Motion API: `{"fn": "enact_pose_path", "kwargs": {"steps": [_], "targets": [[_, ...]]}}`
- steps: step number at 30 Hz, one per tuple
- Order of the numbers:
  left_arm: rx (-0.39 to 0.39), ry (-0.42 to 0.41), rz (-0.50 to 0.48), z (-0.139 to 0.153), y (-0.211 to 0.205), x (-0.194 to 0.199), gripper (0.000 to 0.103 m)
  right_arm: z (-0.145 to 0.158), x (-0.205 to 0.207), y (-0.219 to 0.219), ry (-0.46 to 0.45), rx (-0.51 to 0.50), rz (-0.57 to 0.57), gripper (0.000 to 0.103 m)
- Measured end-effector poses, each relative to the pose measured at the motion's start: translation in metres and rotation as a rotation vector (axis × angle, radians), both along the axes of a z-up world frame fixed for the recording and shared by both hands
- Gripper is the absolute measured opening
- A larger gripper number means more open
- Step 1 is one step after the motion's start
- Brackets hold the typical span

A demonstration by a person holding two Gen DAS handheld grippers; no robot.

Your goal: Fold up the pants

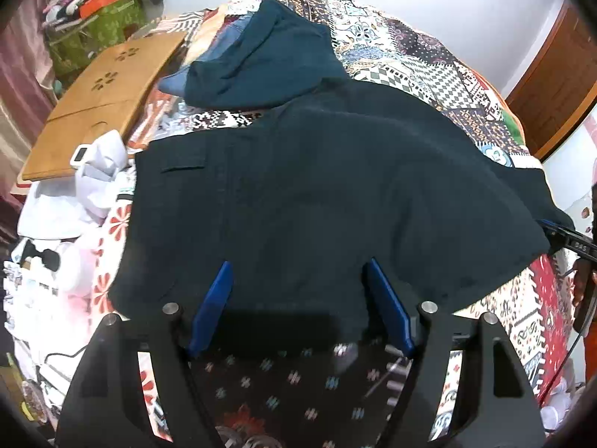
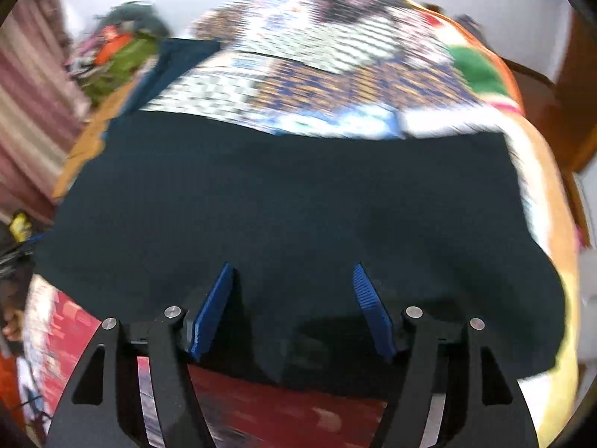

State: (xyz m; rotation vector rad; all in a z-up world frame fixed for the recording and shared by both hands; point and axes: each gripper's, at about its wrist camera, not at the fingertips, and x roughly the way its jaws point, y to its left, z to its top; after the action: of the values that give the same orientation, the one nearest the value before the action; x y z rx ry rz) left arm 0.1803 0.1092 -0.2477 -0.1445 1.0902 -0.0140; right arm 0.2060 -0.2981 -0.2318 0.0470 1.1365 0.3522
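Dark navy pants (image 1: 317, 201) lie spread flat across a patterned bedspread (image 1: 421, 56), waist end with a back pocket at the left. My left gripper (image 1: 300, 265) is open, its blue fingers (image 1: 216, 298) resting over the pants' near edge, holding nothing. In the right wrist view the same pants (image 2: 291, 201) fill the middle. My right gripper (image 2: 293, 267) is open over the near hem, empty. The right gripper's tip also shows at the left wrist view's right edge (image 1: 559, 229), by the leg end.
A teal garment (image 1: 268, 59) and a blue one (image 1: 175, 82) lie beyond the pants. A wooden lap tray (image 1: 100, 100) and white clothes (image 1: 74, 201) sit at the left. A cluttered green box (image 1: 93, 33) stands far left. A brown door (image 1: 559, 74) is at the right.
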Motion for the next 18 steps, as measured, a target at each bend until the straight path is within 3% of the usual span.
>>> {"fn": "enact_pose_path", "kwargs": {"steps": [7, 12, 18], "targets": [[0.108, -0.043, 0.024, 0.019, -0.008, -0.008, 0.074, 0.029, -0.038, -0.072, -0.059, 0.045, -0.164, 0.060], [0.064, -0.079, 0.025, 0.037, -0.014, 0.003, 0.077, 0.044, -0.066, -0.098, -0.072, 0.116, -0.229, 0.060], [0.007, -0.045, -0.014, 0.034, -0.041, 0.029, 0.080, 0.022, -0.082, -0.109, -0.029, 0.213, -0.296, 0.060]]}}
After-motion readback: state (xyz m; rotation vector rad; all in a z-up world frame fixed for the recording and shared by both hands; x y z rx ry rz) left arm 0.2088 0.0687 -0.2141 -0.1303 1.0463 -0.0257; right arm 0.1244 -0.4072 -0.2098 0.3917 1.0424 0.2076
